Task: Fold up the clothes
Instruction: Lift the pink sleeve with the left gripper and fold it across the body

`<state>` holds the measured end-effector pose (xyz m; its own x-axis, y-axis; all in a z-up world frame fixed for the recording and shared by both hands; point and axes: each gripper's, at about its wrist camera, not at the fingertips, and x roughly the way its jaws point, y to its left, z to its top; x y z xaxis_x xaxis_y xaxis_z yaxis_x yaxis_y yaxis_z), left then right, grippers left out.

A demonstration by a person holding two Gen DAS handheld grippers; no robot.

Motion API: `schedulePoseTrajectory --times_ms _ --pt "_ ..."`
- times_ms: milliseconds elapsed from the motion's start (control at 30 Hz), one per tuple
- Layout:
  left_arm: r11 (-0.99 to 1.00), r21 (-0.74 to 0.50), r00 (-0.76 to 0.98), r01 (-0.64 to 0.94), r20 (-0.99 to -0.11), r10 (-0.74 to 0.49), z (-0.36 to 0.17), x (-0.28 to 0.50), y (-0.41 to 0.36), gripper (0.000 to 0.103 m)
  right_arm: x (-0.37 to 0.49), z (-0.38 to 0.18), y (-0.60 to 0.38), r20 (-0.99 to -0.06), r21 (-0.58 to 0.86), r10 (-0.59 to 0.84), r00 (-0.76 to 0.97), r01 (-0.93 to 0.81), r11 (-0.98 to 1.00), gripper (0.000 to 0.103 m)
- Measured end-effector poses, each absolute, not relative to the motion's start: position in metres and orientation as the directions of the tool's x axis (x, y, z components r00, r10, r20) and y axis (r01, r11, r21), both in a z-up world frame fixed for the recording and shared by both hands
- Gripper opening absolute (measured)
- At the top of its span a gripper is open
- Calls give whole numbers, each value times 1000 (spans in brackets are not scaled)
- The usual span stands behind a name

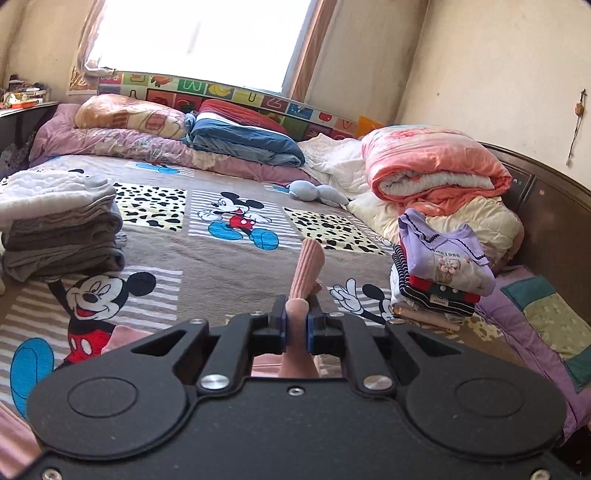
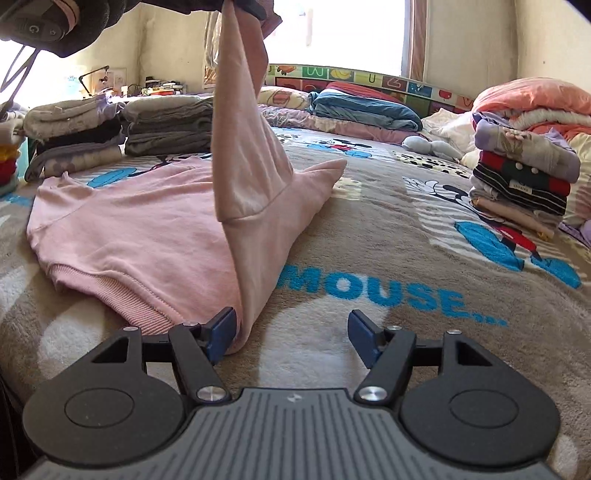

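A pink sweatshirt point(image 2: 140, 236) lies spread on the Mickey Mouse blanket point(image 2: 388, 258). One sleeve point(image 2: 243, 122) is pulled up off it toward the top of the right wrist view, where a dark-gloved hand point(image 2: 81, 22) shows. My left gripper point(image 1: 297, 321) is shut on that sleeve, and its ribbed pink cuff point(image 1: 306, 266) pokes out past the pads. My right gripper point(image 2: 291, 328) stands open low over the blanket. The sweatshirt's near hem corner point(image 2: 243, 325) rests against the inside of its left finger point(image 2: 223, 326). Only blanket lies in the rest of the gap.
A grey folded stack point(image 1: 62, 229) point(image 2: 166, 125) stands at the left, with a second pile point(image 2: 74, 140) beside it. A colourful folded stack point(image 1: 439, 280) point(image 2: 524, 177) sits at the right. Rolled quilts point(image 1: 432, 166) and pillows point(image 1: 243, 136) line the far side, near the dark headboard point(image 1: 546, 206).
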<state>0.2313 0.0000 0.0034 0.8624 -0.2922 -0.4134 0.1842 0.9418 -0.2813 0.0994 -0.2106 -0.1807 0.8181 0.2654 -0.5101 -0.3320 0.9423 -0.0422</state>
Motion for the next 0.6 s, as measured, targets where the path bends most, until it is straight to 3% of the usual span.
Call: schedulePoseTrajectory --times_ms 433,600 --pt "864 -473 892 173 -297 -341 -56 222 91 7 82 -178 -184 -496 -264 209 843 -376 888 67" --pt "853 -492 880 174 -312 -359 -85 229 110 7 81 -179 -177 -494 -321 202 846 -393 862 67"
